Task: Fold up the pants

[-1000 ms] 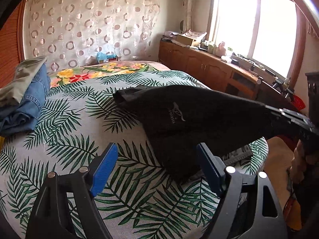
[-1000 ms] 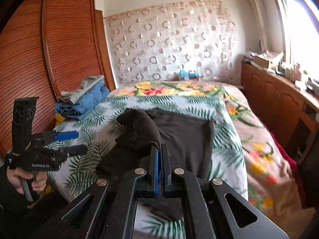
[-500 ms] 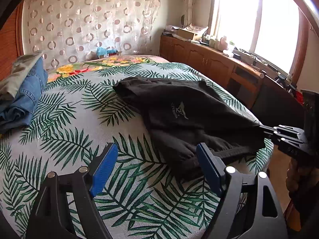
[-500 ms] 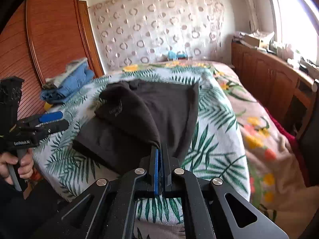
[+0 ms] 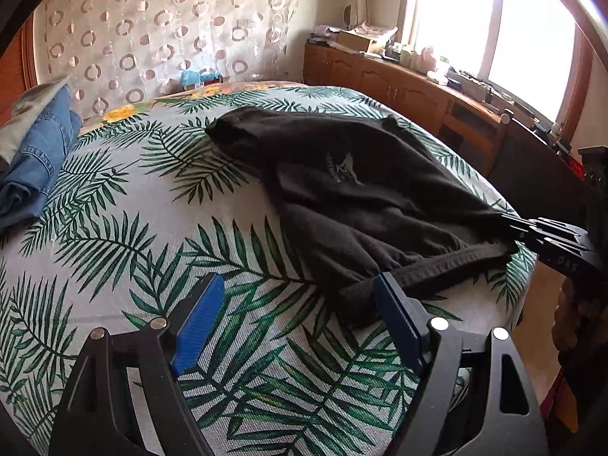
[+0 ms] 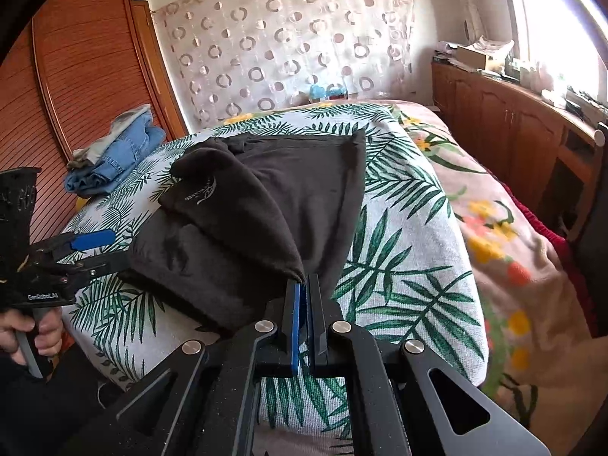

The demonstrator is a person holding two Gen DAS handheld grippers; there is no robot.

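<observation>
Black pants (image 5: 353,190) spread across the near half of the bed (image 5: 133,235), on the palm-leaf cover, partly folded, with one layer turned back over the rest so the small pale logo faces up (logo readable in both views, lettering too small to make out). Waistband edge lying along the near side of the bed, close to the edge.

Right gripper (image 6: 304,288) pinched tight on a corner of the folded-over layer, blue pads pressed together with the dark cloth caught at their tips, the fabric running taut from there back to the heap. Same gripper seen from the left wrist view at the far right (image 5: 532,228), tips buried in the cloth.

Left gripper (image 5: 296,315) spread wide, nothing between the blue pads (image 5: 197,323), held low over the cover just beside the near edge of the pants; right-hand pad close to the waistband, contact unclear. Also visible in the right wrist view (image 6: 95,250), gripped by a hand (image 6: 34,334).

Folded jeans (image 6: 114,159) stacked at the far left of the bed, well apart from the pants. Wooden cabinets (image 6: 513,125) along the window wall.
</observation>
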